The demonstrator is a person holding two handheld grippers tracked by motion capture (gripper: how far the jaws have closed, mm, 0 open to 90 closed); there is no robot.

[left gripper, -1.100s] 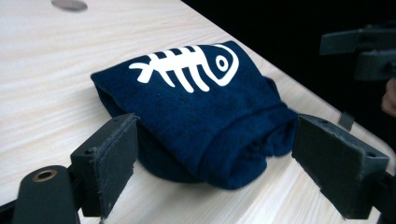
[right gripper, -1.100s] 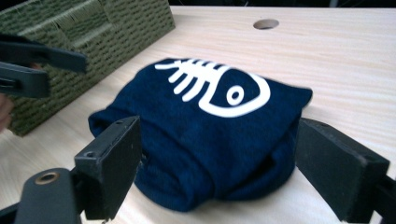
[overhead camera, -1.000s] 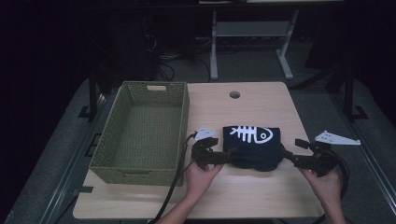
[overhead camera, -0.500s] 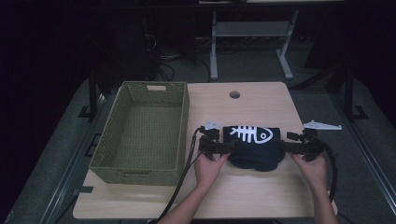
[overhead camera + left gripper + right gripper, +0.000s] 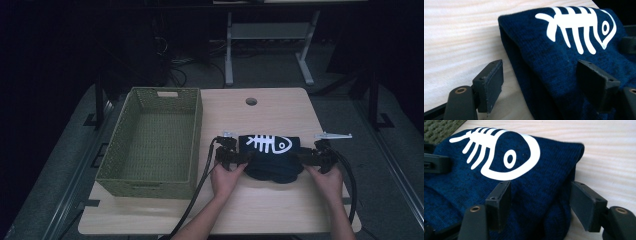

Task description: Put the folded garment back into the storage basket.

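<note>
A folded dark blue garment (image 5: 272, 156) with a white fish-skeleton print lies on the wooden table (image 5: 265, 210), right of the basket. My left gripper (image 5: 244, 158) is at its left end and my right gripper (image 5: 303, 158) at its right end, each held in a hand. In the left gripper view the garment's (image 5: 564, 50) folded edge sits between the left gripper's (image 5: 539, 72) jaws; one pad (image 5: 491, 82) stands off it on bare wood. In the right gripper view the right gripper's (image 5: 540, 190) jaws straddle the garment's (image 5: 499, 170) corner. Both pairs of jaws have just been closing.
A green woven basket (image 5: 145, 186) stands empty on the left half of the table. A round cable hole (image 5: 251, 101) is in the tabletop near the far edge. Black cables (image 5: 197, 195) trail off the front edge. Beyond the table stands a metal frame (image 5: 265, 35) on the dark floor.
Both grippers have moved inward and a little away from the person, sinking onto the garment's two ends. Their jaws now straddle the cloth and stand narrower than before.
</note>
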